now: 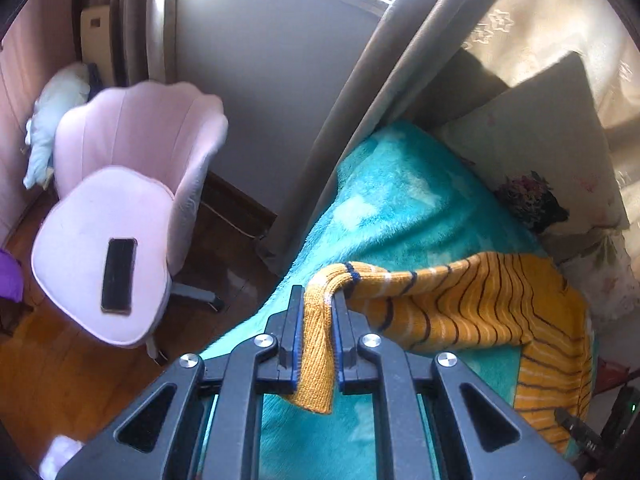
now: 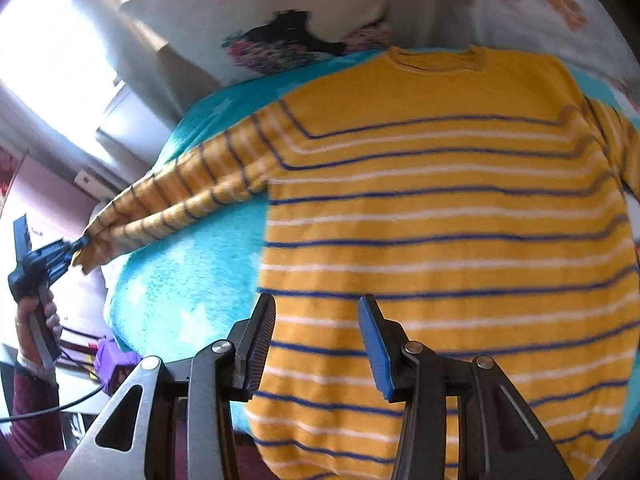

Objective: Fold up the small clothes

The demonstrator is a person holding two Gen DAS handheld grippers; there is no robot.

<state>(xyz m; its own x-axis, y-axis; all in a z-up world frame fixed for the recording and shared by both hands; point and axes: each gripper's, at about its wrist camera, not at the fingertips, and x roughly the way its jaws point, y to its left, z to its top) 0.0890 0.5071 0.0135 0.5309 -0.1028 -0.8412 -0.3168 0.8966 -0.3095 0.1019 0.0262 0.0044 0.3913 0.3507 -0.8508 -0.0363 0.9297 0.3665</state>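
Observation:
A yellow knit sweater [image 2: 440, 216] with blue and white stripes lies face up on a teal fleece blanket [image 2: 192, 264], collar away from me. My left gripper [image 1: 316, 300] is shut on the cuff of its sleeve [image 1: 320, 344] and holds it stretched out off the blanket's edge; the sleeve [image 2: 180, 200] and that gripper [image 2: 60, 256] also show in the right wrist view. My right gripper [image 2: 316, 312] is open and empty, just above the sweater's lower body.
A pink shell chair [image 1: 120, 208] with a black phone [image 1: 118, 276] on its seat stands left of the bed. Floral pillows [image 2: 304, 40] lie beyond the collar. Grey curtain [image 1: 360, 120] hangs by the bed. A purple object [image 2: 116, 364] and cables sit lower left.

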